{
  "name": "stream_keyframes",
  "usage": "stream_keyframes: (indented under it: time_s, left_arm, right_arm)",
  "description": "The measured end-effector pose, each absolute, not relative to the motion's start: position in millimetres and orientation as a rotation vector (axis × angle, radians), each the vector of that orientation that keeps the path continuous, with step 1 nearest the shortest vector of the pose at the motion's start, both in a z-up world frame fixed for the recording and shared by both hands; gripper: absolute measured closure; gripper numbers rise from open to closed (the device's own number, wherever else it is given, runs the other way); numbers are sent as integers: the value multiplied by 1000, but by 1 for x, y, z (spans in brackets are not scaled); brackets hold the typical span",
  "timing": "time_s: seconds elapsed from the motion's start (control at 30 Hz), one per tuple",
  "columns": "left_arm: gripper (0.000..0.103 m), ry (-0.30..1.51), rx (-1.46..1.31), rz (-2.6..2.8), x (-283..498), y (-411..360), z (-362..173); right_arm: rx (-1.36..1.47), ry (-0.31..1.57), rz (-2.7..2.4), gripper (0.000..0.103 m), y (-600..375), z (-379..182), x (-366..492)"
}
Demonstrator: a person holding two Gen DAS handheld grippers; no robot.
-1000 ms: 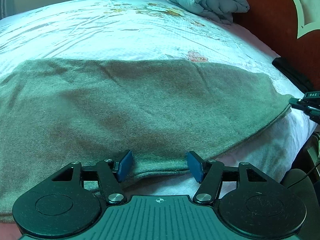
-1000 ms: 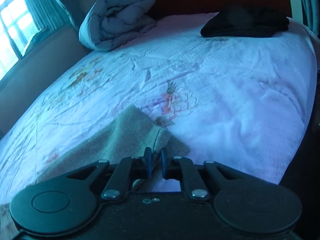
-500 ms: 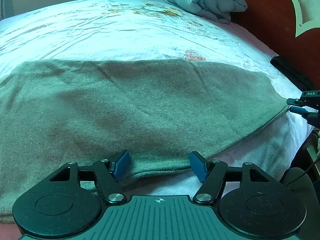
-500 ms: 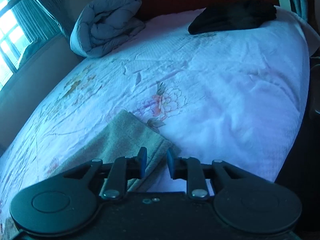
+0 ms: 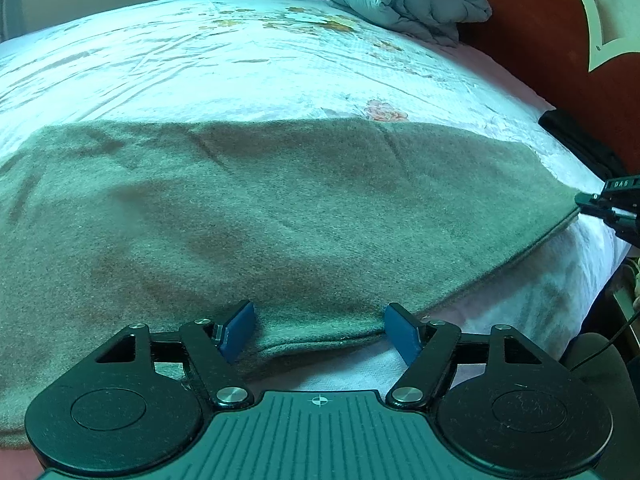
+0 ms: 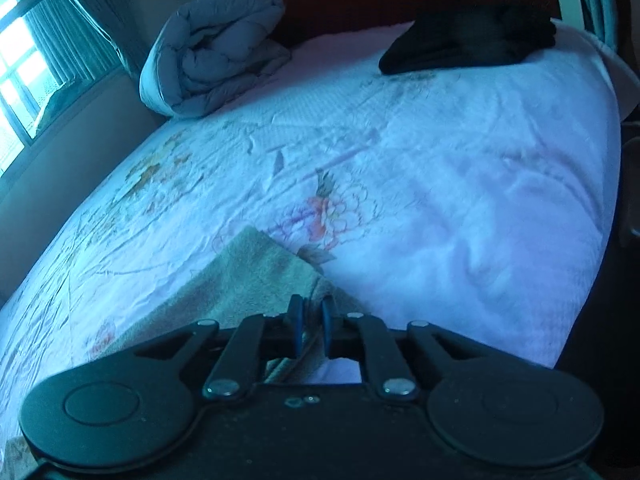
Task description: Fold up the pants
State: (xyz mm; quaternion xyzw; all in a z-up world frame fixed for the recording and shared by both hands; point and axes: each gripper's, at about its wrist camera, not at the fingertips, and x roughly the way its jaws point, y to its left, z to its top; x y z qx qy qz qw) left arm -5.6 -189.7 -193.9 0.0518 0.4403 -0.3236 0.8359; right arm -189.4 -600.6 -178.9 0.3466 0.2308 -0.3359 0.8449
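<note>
The grey-green pants (image 5: 280, 208) lie spread flat across the bed. In the left wrist view my left gripper (image 5: 320, 330) is open, its blue pads on either side of the near hem of the pants. In the right wrist view my right gripper (image 6: 313, 326) is shut on the corner of the pants (image 6: 256, 268) near the bed's edge. The right gripper also shows at the far right of the left wrist view (image 5: 600, 208), at the pants' right corner.
A rolled grey duvet (image 6: 212, 68) lies by the red headboard (image 5: 560, 60). A black folded garment (image 6: 472, 40) lies at the head of the bed. The floral bedsheet (image 6: 440, 184) drops off at the right edge.
My right gripper opened slightly half a second ago and has closed again on the pants' corner. My left gripper stays open at the hem.
</note>
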Motion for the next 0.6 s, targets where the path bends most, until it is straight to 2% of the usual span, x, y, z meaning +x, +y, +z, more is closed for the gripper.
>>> stream_keyframes:
  time_s: [0.1, 0.17, 0.23, 0.3, 0.6]
  left_arm:
    - [30, 931, 106, -685, -6, -190, -193]
    - [30, 934, 85, -683, -4, -187, -191]
    - [30, 931, 62, -665, -3, -184, -187]
    - [30, 912, 53, -637, -2, -180, -181]
    - [30, 875, -3, -469, 10, -144, -176]
  right_arm:
    - [727, 526, -723, 102, -602, -188, -187]
    - [746, 524, -709, 96, -603, -191, -187]
    - [762, 504, -711, 67, -603, -188, -190]
    - [820, 480, -708, 45, -606, -187, -196]
    - [991, 457, -681, 45, -610, -204, -206]
